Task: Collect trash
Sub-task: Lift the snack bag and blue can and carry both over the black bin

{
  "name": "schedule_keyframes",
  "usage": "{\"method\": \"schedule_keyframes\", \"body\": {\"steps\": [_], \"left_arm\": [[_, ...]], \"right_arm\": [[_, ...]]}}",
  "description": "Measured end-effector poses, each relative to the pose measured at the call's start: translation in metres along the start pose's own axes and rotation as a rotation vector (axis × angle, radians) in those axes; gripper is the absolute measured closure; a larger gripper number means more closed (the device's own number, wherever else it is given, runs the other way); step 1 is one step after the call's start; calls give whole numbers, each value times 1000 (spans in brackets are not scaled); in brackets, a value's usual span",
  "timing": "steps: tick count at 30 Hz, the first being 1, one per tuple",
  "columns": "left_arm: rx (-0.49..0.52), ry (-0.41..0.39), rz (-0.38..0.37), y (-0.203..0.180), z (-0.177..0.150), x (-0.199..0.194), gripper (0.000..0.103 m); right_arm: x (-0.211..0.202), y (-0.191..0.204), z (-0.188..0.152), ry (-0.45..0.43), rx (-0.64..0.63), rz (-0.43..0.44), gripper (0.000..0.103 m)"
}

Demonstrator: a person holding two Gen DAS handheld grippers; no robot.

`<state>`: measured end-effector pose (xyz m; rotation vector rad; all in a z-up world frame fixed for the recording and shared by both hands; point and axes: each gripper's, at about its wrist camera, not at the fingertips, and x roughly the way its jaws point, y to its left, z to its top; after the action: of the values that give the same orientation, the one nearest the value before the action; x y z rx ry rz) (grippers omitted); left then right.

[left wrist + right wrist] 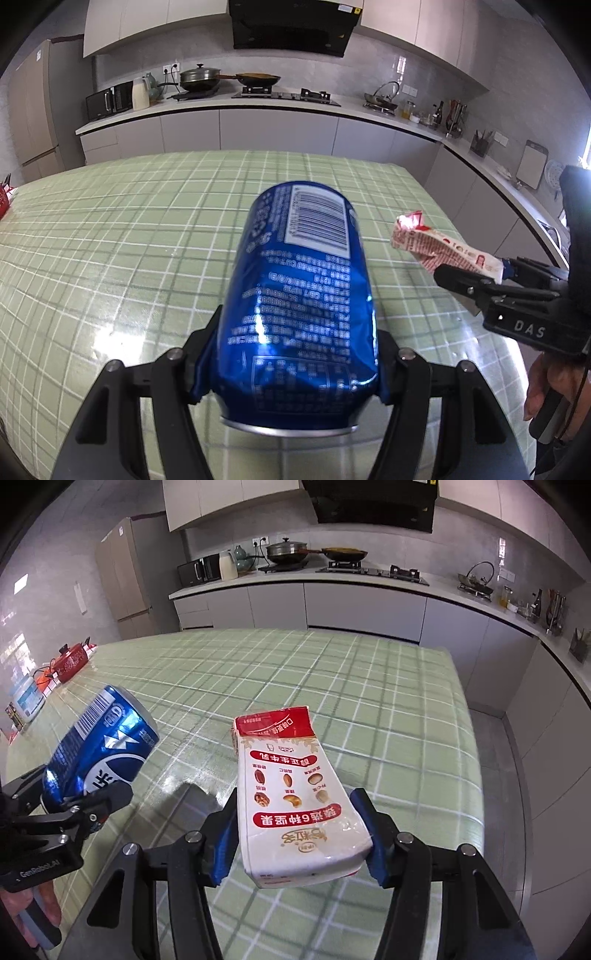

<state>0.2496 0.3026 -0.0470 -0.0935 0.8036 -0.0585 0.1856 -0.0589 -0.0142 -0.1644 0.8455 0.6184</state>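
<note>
A dented blue soda can (295,280) lies lengthwise between the blue pads of my left gripper (291,369), which is shut on it above the green checked table (110,229). The right wrist view shows the same can (103,746) at the left, in the left gripper (85,797). My right gripper (295,834) is shut on a white and red milk carton (295,797), its pads pressing both sides. That carton (424,247) and the right gripper (476,280) also appear at the right edge of the left wrist view. Both items hang clear of the tablecloth.
A red pot (72,661) and small boxes (27,701) sit at the table's far left edge. Behind the table runs a kitchen counter (332,581) with a stove, pans and a microwave. A person's hand (546,384) holds the right gripper's handle.
</note>
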Motion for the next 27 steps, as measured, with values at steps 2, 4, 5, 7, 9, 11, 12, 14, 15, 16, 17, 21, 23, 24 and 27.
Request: {"method": "schedule_keyframes", "body": {"steps": [2,4,5,7,9,11,12,14,15,16,17,21,23,24,27], "left_arm": [[4,-5,-10,-5,-2,-5,36],[16,-9,-19,-12,-3,-10,36],[23,-12,-23,-16,-4,-13,36],[34,-18,-33,-25,-7,-18,36],[32,-28,-32,-34,-9,-23,36],[39,-34,-40,-44,-11,-27,36],[42,-36,-43,-49,-12,-28,36],[47,-39,-52,-59,-13,-32,36],[49,-42,-57,-64,-14,-34,36],[51,-45,-60,-69,-15,-37,36],[56,-48,-64,-74,-17,-40,36],[82,-58,-76,-95,-24,-51,36],[91,-59,-87,-106,-28,-56,36],[94,-60,-90,-113,-30,-58,36],[108,-60,-110,-131,-35,-64,37]], "right_arm": [[-13,-2,-2,-14,2,-3,44],[-29,-6,-6,-29,4,-8,44],[-39,-9,-9,-38,9,-12,44],[-54,-12,-14,-51,12,-20,44],[-71,-18,-20,-64,17,-30,44],[-86,-25,-27,-78,22,-47,44],[-90,-28,-29,-82,23,-55,44],[-101,-35,-36,-88,30,-69,45],[-106,-40,-39,-90,36,-73,45],[-110,-44,-43,-92,41,-79,45],[-115,-48,-47,-94,47,-84,45],[-136,-63,-62,-102,69,-102,45],[-148,-71,-71,-107,78,-110,45],[-153,-73,-75,-108,82,-115,45],[-169,-85,-89,-112,98,-131,45]]}}
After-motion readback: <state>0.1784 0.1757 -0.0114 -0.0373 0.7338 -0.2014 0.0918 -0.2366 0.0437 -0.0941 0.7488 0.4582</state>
